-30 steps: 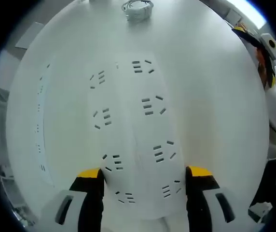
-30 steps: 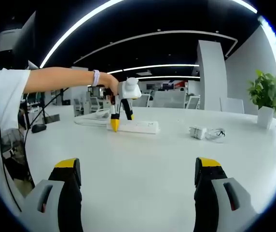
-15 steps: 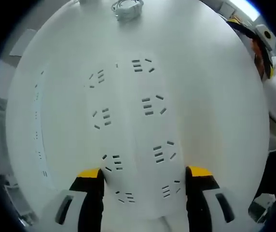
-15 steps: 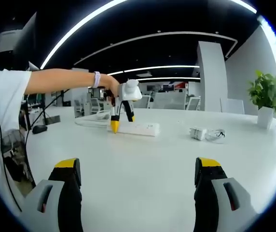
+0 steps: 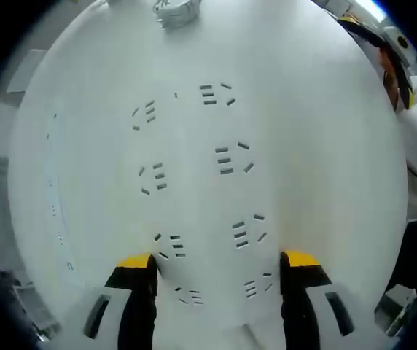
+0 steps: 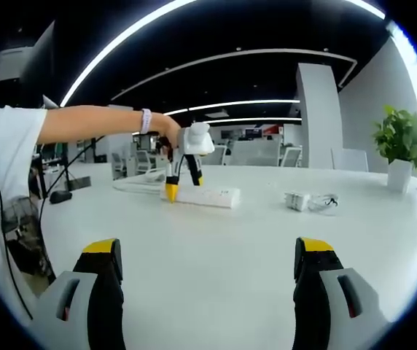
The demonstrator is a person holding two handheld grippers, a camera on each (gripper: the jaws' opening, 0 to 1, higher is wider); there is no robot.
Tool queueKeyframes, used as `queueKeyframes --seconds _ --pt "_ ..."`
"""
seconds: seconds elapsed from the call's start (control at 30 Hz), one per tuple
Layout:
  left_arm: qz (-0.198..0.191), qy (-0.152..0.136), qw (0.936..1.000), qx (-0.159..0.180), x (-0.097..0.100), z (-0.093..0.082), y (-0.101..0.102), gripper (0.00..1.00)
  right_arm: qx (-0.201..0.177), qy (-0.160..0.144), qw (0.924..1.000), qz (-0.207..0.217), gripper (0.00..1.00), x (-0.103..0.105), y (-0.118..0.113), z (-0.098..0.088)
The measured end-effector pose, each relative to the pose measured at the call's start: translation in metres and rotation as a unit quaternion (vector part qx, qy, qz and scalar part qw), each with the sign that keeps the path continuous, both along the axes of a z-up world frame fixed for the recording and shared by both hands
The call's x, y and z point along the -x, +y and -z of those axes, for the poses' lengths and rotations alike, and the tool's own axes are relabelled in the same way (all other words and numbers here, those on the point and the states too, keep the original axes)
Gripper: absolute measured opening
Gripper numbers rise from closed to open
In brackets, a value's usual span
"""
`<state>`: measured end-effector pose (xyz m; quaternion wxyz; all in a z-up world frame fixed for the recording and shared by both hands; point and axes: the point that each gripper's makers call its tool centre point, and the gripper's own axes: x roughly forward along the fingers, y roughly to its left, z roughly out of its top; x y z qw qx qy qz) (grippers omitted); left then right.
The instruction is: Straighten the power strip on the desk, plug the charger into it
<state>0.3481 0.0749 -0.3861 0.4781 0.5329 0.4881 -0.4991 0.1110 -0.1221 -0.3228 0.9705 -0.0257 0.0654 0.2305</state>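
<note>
In the left gripper view the white power strip point(image 5: 201, 182), with two rows of sockets, runs away from me between the yellow-tipped jaws of my left gripper point(image 5: 219, 261). The jaws press on its two long sides at the near end. The white charger point(image 5: 176, 11) with its coiled cable lies past the strip's far end. The right gripper view, from across the table, has the left gripper point(image 6: 183, 186) clamped over the strip's point(image 6: 212, 195) left end. The charger point(image 6: 298, 200) lies to the right of the strip. My right gripper point(image 6: 210, 255) hovers open over bare tabletop, holding nothing.
The strip's white cord point(image 6: 132, 182) trails off to the left. A person's arm point(image 6: 92, 120) reaches in from the left, holding the left gripper. A potted plant point(image 6: 402, 142) stands at the table's far right. A dark small object point(image 6: 59, 194) sits near the left edge.
The left gripper has turned slightly with the strip held in it, so in its view the charger slid left and up. In the right gripper view the strip's free end has swung a little nearer.
</note>
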Motion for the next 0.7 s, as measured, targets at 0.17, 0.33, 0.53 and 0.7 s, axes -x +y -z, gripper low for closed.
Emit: queueKeyframes --seconds 0.17,0.33,0.53,0.7 --pt "0.002 0.0 1.0 0.0 0.005 0.0 0.0 0.69 -0.001 -0.001 1.0 0.0 0.98 0.002 -0.001 0.0" --pt "0.005 0.003 0.9999 0.009 0.007 0.0 -0.001 0.69 -0.001 -0.001 1.0 0.0 0.98 0.005 -0.001 0.0" --pt "0.01 0.002 0.9999 0.007 0.01 0.0 -0.001 0.69 -0.001 0.001 1.0 -0.001 0.98 0.006 0.0 0.001" --pt "0.008 0.003 0.9999 0.01 0.013 0.0 -0.002 0.69 0.0 0.002 1.0 -0.004 0.98 0.008 0.001 0.002"
